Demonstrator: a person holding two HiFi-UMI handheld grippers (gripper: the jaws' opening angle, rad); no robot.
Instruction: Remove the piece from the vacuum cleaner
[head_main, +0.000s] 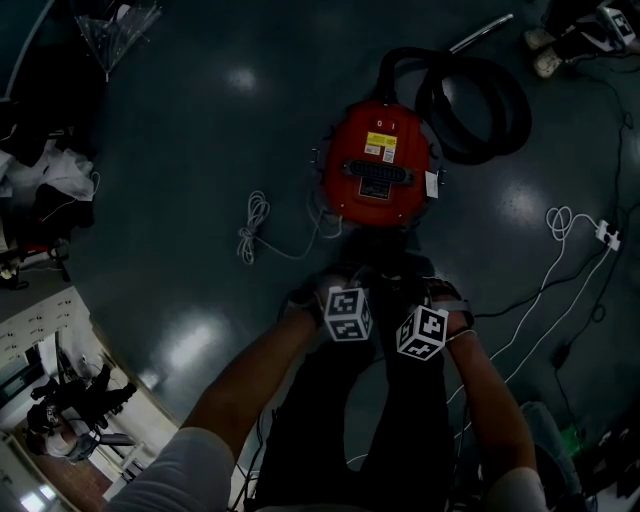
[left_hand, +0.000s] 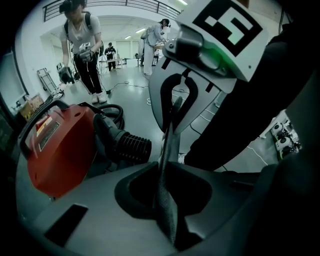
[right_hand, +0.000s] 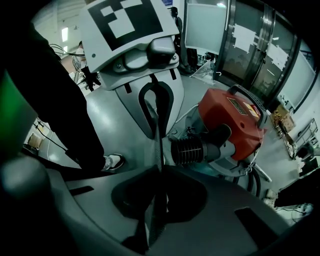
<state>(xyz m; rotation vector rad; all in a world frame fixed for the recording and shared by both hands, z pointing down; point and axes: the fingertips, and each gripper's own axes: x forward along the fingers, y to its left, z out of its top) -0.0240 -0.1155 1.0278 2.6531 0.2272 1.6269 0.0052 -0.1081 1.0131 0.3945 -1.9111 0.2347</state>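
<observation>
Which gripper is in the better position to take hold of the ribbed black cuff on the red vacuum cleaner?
Probably right: the right gripper has the ribbed cuff just beside its shut jaws. The left gripper sees it slightly farther aside. Both must open first.

Vacuum cleaner (head_main: 375, 165) shell is showing glossy red plastic, with a yellow paper-like label (head_main: 381, 146). Hose (head_main: 515, 105) is looking matt black, ribbed, rubber or plastic. Floor (head_main: 180, 170) is reading smooth, dark, glossy, mirroring light.
</observation>
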